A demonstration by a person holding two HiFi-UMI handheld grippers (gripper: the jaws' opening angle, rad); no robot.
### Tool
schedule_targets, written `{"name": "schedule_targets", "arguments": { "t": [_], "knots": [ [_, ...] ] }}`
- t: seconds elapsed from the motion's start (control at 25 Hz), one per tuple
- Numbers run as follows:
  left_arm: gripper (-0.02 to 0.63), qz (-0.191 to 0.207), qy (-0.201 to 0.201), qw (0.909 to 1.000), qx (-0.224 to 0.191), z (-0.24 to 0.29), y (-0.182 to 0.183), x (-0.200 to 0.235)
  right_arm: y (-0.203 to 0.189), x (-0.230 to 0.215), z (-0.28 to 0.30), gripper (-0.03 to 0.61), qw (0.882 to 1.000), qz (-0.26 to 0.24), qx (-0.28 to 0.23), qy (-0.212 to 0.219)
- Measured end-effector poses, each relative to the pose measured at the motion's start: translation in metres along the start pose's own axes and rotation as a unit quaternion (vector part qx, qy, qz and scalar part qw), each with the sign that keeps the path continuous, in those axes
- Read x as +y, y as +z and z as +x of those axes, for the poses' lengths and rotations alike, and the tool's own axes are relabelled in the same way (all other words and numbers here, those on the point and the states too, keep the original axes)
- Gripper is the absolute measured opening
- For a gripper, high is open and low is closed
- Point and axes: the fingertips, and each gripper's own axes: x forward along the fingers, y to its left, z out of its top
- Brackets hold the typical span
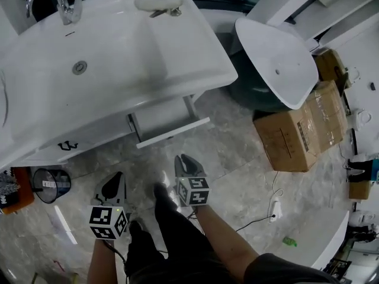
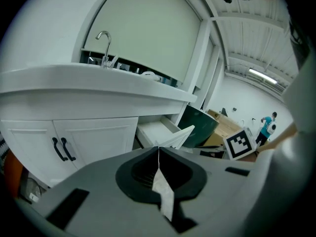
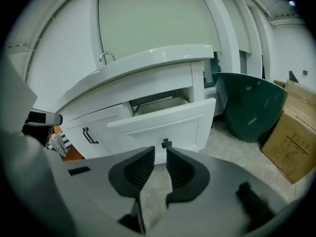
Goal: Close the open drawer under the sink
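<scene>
Drawer (image 3: 168,122) sticks out under the sink's (image 1: 118,52) right end; probably rigid, slides easily, so push its front by the knob (image 3: 166,143); right gripper (image 3: 160,154) slightly parted, left gripper (image 2: 158,149) clenched, both empty.

From the head view we see only the front of the drawer (image 1: 172,133). The sink (image 1: 177,64) overhangs its back and most of the cabinet doors (image 1: 89,141). On the sink's rear ledge lies a small metal item (image 1: 167,12) we cannot name. Left of the sink, the picture's edge cuts an orange thing (image 1: 16,195). Far to the sink's right, a green bit (image 1: 288,241) is too small to tell.
</scene>
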Motion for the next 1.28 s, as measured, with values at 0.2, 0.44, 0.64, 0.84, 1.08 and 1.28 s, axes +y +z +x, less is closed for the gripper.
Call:
{"name": "schedule_targets", "arguments": {
  "t": [0.2,0.44,0.64,0.84,1.08,1.28],
  "knots": [
    [0.015,-0.039,0.026,0.9989,0.008,0.035,-0.032,0.016,-0.024,-0.017,0.050,0.161,1.000,-0.010,0.026,0.008],
    [0.015,-0.063,0.036,0.9970,0.027,0.063,-0.067,0.025,-0.032,-0.027,0.100,0.170,0.999,-0.045,0.024,0.009],
    [0.015,-0.083,0.049,0.9947,0.037,0.076,-0.082,0.034,-0.024,-0.023,0.124,0.169,0.995,-0.090,0.019,0.025],
    [0.015,-0.069,0.056,0.9951,0.042,0.085,-0.081,0.040,-0.013,-0.019,0.134,0.152,0.994,-0.098,0.013,0.039],
    [0.015,-0.078,0.066,0.9938,0.043,0.093,-0.081,0.046,-0.008,-0.017,0.141,0.150,0.995,-0.091,0.012,0.047],
    [0.015,-0.078,0.065,0.9941,0.038,0.099,-0.074,0.045,0.005,-0.016,0.155,0.150,0.995,-0.088,0.005,0.047]
  ]
}}
